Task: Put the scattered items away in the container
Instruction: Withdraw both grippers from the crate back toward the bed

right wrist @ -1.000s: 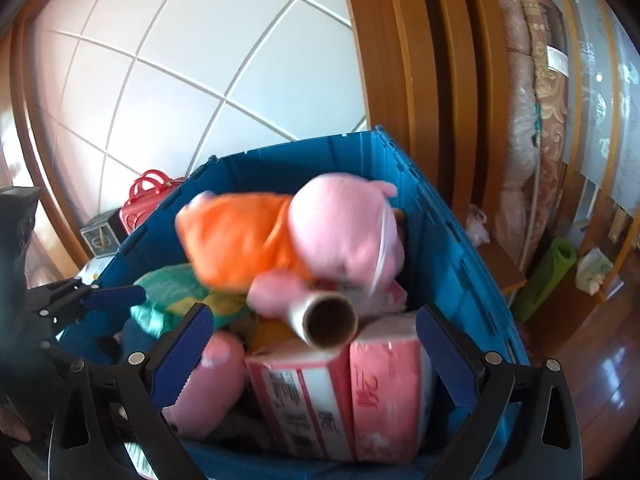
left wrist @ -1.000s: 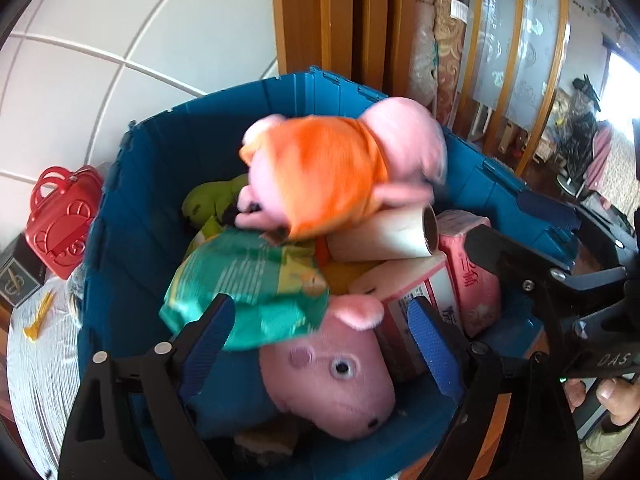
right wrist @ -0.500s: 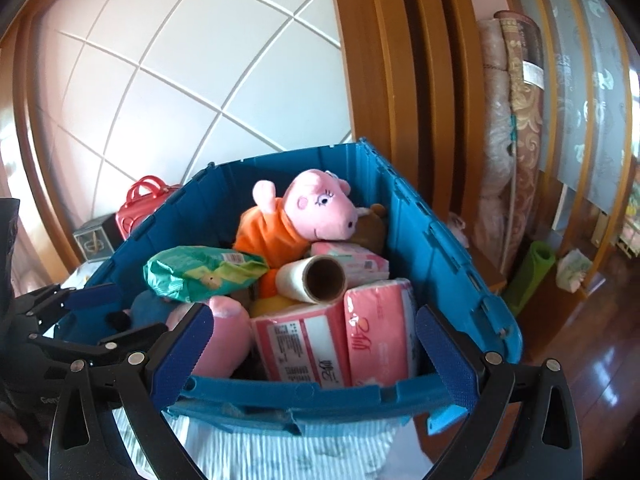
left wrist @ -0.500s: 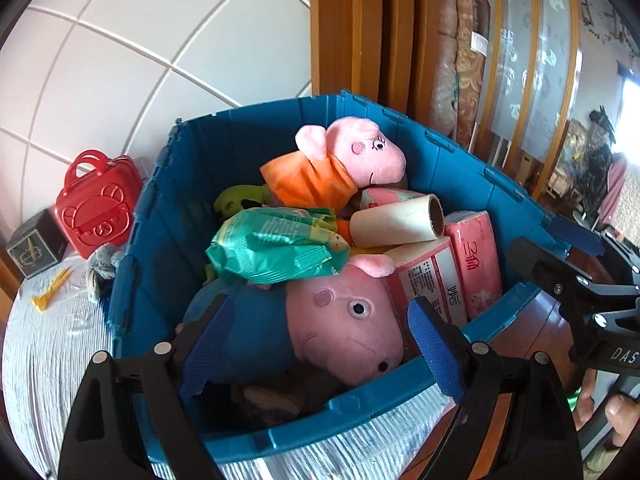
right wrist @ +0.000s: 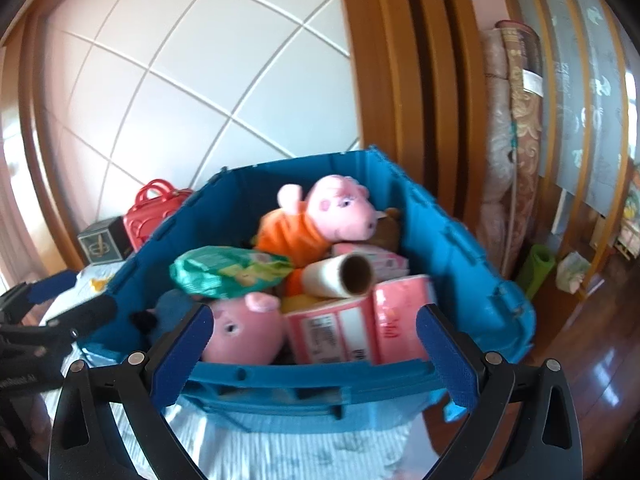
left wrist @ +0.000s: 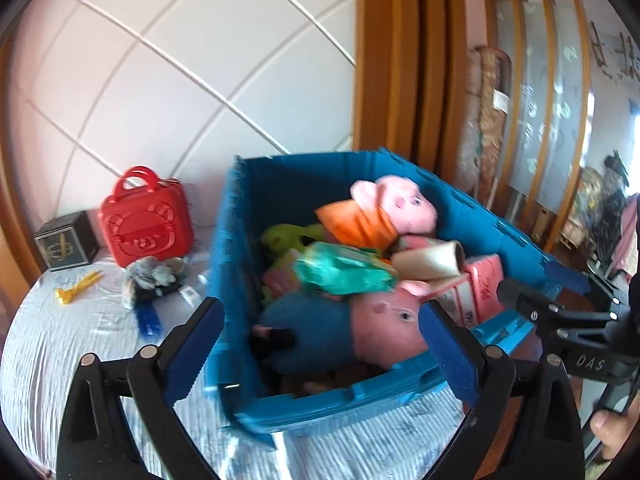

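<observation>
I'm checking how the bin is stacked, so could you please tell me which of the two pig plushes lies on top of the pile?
The orange-dressed pig, at the back; the blue-dressed pig lies lower, against the front wall.

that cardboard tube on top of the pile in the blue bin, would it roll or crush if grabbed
The cardboard tube is round and lies tilted on the pink packs, so a nudge would probably roll it. It is hollow with thin walls, so likely light and easy to crush.

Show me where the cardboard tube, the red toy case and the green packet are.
cardboard tube (right wrist: 340, 278): right wrist view, on its pale side wall.
red toy case (left wrist: 146, 226): left wrist view, on its front face.
green packet (right wrist: 228, 270): right wrist view, on its middle.
</observation>
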The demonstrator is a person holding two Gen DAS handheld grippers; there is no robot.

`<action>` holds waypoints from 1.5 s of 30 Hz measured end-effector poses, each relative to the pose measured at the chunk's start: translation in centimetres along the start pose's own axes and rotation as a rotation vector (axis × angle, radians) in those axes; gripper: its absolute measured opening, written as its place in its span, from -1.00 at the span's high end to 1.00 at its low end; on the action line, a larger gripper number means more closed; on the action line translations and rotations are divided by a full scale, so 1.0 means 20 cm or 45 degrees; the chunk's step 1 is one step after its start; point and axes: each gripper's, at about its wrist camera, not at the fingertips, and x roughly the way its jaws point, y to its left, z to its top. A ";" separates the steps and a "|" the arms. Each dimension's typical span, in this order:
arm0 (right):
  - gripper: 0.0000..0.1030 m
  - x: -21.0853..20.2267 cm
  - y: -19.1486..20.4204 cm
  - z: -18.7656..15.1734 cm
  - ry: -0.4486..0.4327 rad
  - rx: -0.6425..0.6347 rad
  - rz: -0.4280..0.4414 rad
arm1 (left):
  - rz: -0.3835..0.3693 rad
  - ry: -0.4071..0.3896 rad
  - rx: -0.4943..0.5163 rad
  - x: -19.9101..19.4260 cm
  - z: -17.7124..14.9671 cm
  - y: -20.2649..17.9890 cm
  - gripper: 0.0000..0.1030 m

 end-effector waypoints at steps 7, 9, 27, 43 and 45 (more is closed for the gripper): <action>-0.99 0.00 0.31 -0.01 -0.018 -0.079 -0.002 | 0.065 -0.053 -0.094 -0.13 -0.05 0.33 -0.92; -1.00 -0.01 0.40 0.00 -0.029 -0.089 -0.002 | 0.073 -0.058 -0.116 -0.17 -0.08 0.45 -0.92; -1.00 0.12 1.72 -0.09 -0.067 -0.090 0.196 | 0.393 -0.049 -0.372 -0.54 -0.49 1.99 -0.92; -1.00 0.83 1.98 -0.03 0.132 -0.138 0.289 | 0.559 0.129 -0.515 -0.19 -0.55 2.50 -0.93; -1.00 0.94 1.98 -0.02 0.160 -0.143 0.284 | 0.561 0.166 -0.530 -0.12 -0.56 2.56 -0.93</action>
